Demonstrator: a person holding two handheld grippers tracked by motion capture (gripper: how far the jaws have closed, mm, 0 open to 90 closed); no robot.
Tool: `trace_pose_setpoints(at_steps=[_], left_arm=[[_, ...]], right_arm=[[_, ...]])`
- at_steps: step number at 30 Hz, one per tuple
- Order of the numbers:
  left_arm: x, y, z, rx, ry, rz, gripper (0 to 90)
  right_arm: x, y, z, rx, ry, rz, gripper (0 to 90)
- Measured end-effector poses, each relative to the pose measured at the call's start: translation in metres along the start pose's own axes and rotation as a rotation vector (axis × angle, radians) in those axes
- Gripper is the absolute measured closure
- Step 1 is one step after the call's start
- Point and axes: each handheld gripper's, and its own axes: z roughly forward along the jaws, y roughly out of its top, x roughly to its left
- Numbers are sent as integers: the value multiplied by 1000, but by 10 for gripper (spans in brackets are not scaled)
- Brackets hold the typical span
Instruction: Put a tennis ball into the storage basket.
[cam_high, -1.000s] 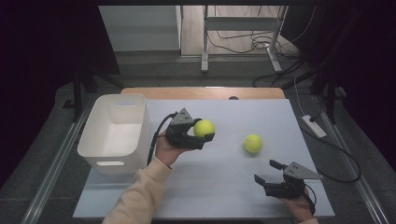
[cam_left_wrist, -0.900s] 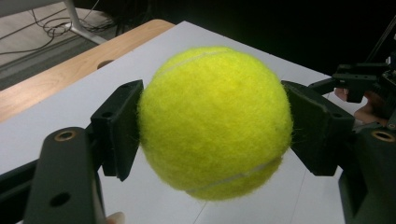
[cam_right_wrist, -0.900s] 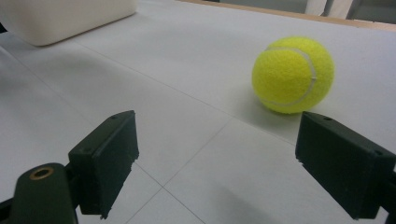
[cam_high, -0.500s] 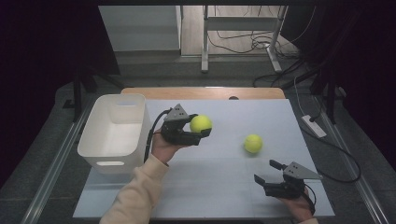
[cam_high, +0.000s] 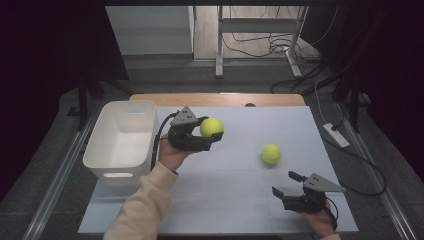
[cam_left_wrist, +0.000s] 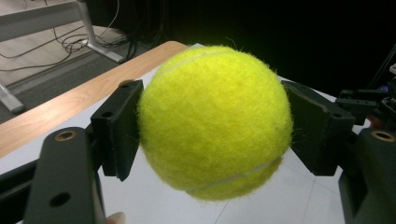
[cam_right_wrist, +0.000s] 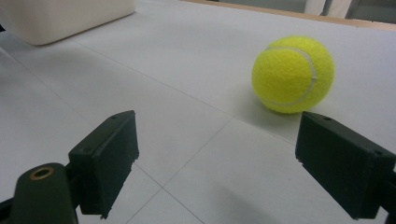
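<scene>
My left gripper (cam_high: 209, 131) is shut on a yellow tennis ball (cam_high: 211, 127), held in the air above the table just right of the white bin (cam_high: 121, 140). In the left gripper view the ball (cam_left_wrist: 215, 121) sits squeezed between both black pads (cam_left_wrist: 119, 128). A second tennis ball (cam_high: 271, 153) lies on the white table to the right. My right gripper (cam_high: 285, 183) rests low near the front right edge, open, with nothing between its jaws. In the right gripper view that ball (cam_right_wrist: 293, 73) lies ahead of my right gripper (cam_right_wrist: 233, 163), toward its right jaw.
The white bin is open-topped and looks empty in the high view. A wooden strip (cam_high: 220, 99) runs along the table's far edge. Cables (cam_high: 345, 150) trail off the table's right side. A metal stand (cam_high: 260, 30) stands on the floor behind.
My left gripper has lifted the held ball and carried it slightly left, toward the bin. The right gripper and the loose ball have stayed in place.
</scene>
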Motion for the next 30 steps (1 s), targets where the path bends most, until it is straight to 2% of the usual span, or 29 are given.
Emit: trace_pose_setpoints(at_steps=[30], left_arm=[[16,14,-19,-43,60,-13,268]], right_arm=[[0,0,0,0,-2,0,132]])
